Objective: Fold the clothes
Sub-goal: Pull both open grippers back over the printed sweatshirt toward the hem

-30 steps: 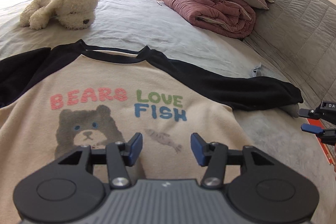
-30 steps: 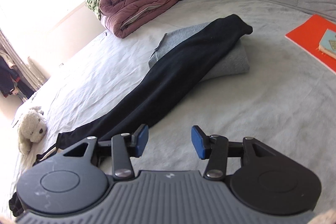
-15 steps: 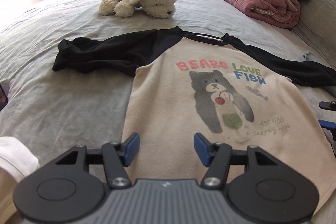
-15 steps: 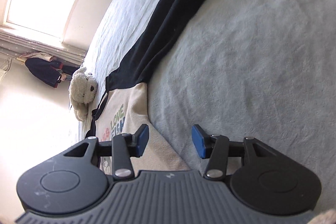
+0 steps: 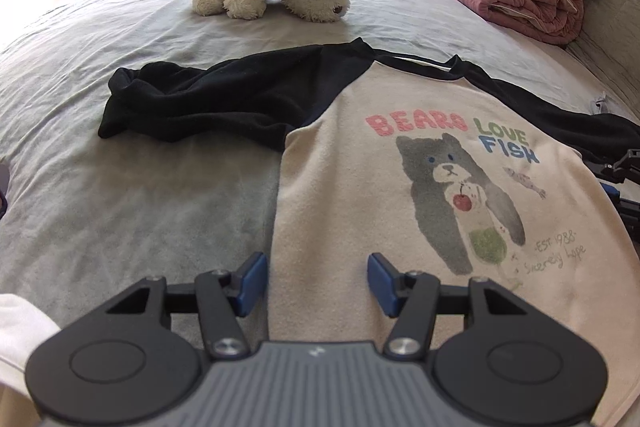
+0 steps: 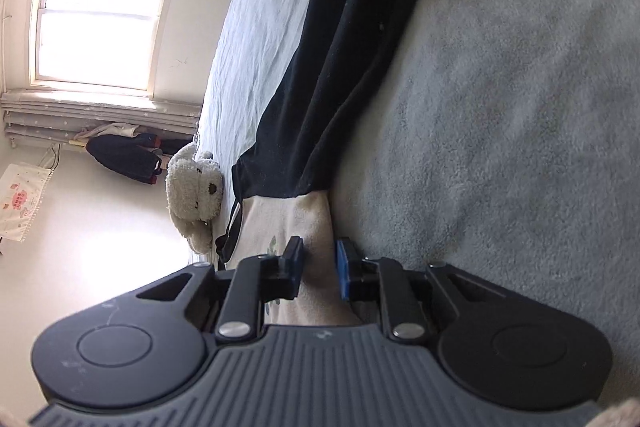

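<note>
Shirt (image 5: 360, 195) lies collar-away; left gripper (image 5: 316, 281) spread, right gripper (image 6: 319, 269) pinching its side edge.

Both the left gripper (image 5: 316, 281) and the right gripper (image 6: 319, 269) have black linkages, silver screws, blue pads (image 5: 251, 281) and ribbed grey bodies.

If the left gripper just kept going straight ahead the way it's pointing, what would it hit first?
Most likely the left side edge of the cream shirt, which lies between the open left gripper fingers. Further along sits its black sleeve; depth is unclear.
</note>
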The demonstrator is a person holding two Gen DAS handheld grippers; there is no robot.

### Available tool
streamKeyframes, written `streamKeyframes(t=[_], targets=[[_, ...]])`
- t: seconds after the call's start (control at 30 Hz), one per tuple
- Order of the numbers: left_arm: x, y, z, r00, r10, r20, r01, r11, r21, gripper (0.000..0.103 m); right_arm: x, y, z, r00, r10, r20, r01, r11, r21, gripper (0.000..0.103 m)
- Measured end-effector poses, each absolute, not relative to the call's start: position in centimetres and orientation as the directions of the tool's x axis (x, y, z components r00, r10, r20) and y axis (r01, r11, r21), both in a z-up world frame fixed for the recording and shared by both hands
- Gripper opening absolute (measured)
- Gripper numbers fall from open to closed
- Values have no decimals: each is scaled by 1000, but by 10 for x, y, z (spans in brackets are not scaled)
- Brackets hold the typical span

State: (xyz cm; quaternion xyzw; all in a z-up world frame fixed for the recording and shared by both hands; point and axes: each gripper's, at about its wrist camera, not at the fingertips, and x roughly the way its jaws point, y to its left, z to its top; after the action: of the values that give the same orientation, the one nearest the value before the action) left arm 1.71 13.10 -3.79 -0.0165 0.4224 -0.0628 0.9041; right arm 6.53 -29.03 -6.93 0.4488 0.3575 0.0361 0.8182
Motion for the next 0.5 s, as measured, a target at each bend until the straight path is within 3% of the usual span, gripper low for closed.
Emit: streamKeyframes(t=[0.17,0.23,0.3,0.37,0.47,0.5], targets=[[18,128,-37,633,-118,-765,115,992,-58,57,76,-284,-63,769,310,-559,249,661,708,3],[19,128,-36,630,-118,-767,114,992,-59,57,76,-277,-48,788,209,-580,235,767,597,1],[20,129,-36,628,-120,-769,113,992,-62,57,76,-276,-44,776,195,-599,227,800,555,2],[19,130,-36,625,-122,-771,112,992,-66,57,75,-281,-51,751,246,-613,241,762,601,13],[17,134,-34,614,-134,-778,109,990,-84,54,69,-287,-53,728,304,-615,250,717,651,17],[16,136,-33,609,-139,-781,108,990,-92,53,66,-289,-52,723,320,-612,245,709,661,26]])
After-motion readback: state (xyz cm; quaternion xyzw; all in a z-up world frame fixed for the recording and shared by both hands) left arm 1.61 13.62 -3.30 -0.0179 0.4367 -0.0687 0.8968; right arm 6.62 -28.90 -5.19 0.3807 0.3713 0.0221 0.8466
